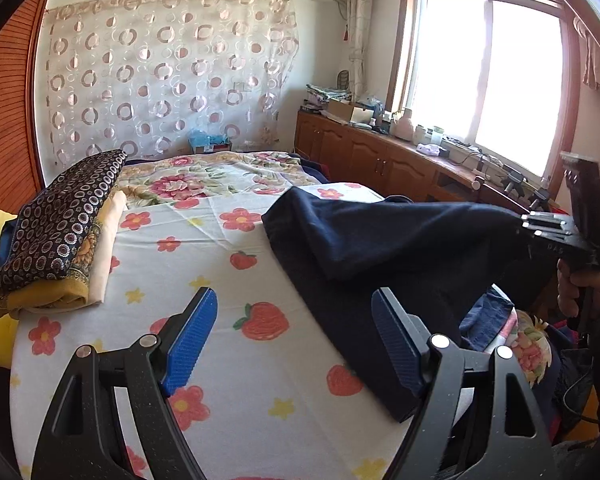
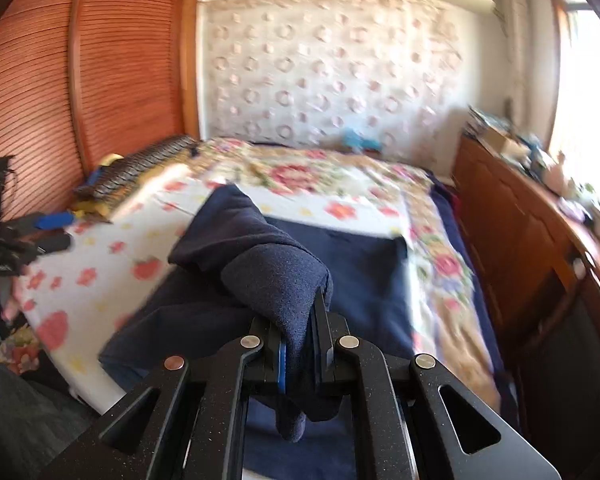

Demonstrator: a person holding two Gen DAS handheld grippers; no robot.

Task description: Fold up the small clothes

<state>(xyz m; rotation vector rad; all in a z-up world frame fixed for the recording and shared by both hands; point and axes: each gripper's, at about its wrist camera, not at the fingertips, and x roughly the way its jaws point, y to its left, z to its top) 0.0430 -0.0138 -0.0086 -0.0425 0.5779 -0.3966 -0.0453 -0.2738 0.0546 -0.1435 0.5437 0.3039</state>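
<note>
A navy blue garment (image 1: 364,236) lies on the flower-and-strawberry sheet (image 1: 204,280) at the right of the bed. My right gripper (image 2: 302,344) is shut on a bunched fold of the navy garment (image 2: 276,276) and lifts that edge above the bed; it also shows at the far right of the left wrist view (image 1: 540,224). My left gripper (image 1: 296,340) is open and empty, hovering over the sheet just left of the garment's near edge. It shows at the left edge of the right wrist view (image 2: 52,228).
A stack of folded clothes (image 1: 56,240), with a dark circle-patterned piece on top, sits at the bed's left side. A wooden cabinet (image 1: 380,160) with clutter runs along the right under the window. A slatted wooden wardrobe (image 2: 60,100) stands at the left.
</note>
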